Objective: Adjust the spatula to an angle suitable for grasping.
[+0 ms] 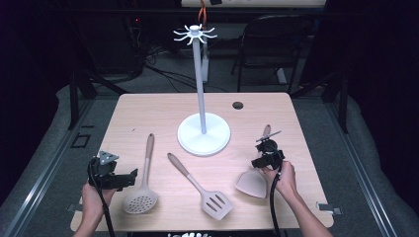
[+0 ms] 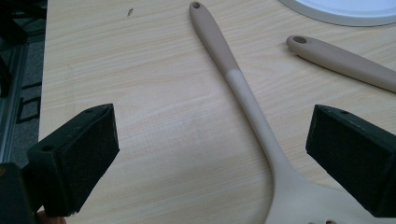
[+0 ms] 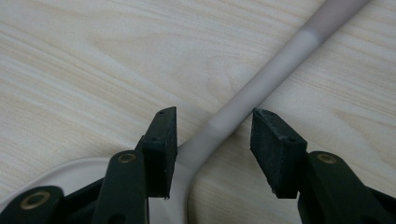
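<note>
A beige solid spatula (image 1: 251,183) lies at the table's right, its handle pointing away toward the far side. My right gripper (image 1: 265,149) hangs over its neck. In the right gripper view the handle (image 3: 275,70) passes between the jaws of the right gripper (image 3: 215,114), with a gap showing beside the right pad (image 3: 273,149), so nothing is pressed. My left gripper (image 1: 132,177) rests at the front left, jaws wide apart and empty, beside a beige skimmer (image 1: 143,190). The skimmer's handle (image 2: 238,79) runs across the view of the left gripper (image 2: 215,112).
A slotted spatula (image 1: 200,190) lies in the front middle; its handle end (image 2: 341,60) is in the left gripper view too. A white hook stand (image 1: 203,134) rises at the table's centre. A cable hole (image 1: 237,105) is behind it. A chair (image 1: 276,44) stands beyond the table.
</note>
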{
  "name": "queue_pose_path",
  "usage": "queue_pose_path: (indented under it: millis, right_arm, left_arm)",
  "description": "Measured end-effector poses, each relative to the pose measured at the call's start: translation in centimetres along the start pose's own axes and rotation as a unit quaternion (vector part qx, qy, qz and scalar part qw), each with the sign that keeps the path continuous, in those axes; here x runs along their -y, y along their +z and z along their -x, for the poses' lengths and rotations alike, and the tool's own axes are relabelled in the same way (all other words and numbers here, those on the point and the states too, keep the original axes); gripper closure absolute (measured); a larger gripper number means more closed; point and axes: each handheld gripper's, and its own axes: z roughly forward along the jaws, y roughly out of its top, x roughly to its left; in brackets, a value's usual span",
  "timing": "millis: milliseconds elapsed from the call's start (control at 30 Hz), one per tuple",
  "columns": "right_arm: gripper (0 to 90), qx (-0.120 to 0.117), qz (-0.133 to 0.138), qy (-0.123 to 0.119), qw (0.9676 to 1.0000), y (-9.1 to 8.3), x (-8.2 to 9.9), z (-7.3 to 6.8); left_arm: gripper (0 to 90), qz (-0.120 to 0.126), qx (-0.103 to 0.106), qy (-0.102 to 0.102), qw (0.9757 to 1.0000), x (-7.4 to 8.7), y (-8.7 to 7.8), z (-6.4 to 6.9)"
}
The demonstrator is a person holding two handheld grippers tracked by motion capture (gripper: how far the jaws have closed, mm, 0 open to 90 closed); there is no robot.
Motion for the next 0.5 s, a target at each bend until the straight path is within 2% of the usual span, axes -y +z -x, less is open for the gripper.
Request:
queue_pose_path:
  millis: [300,500]
  right_arm:
    - [54.2,0.001,-0.006,-0.010,0.9999,-0.15,-0.03,-0.03]
    - [55.6,0.002,-0.016,-0.029,0.9994,-0.32,-0.05,-0.03]
  left_arm:
    - [2.1,-0.002,-0.001,0.002,1.0000,0.09,0.01,-0.15]
    - [2.1,0.000,-0.001,0.000,1.0000,0.13,-0.04,-0.19]
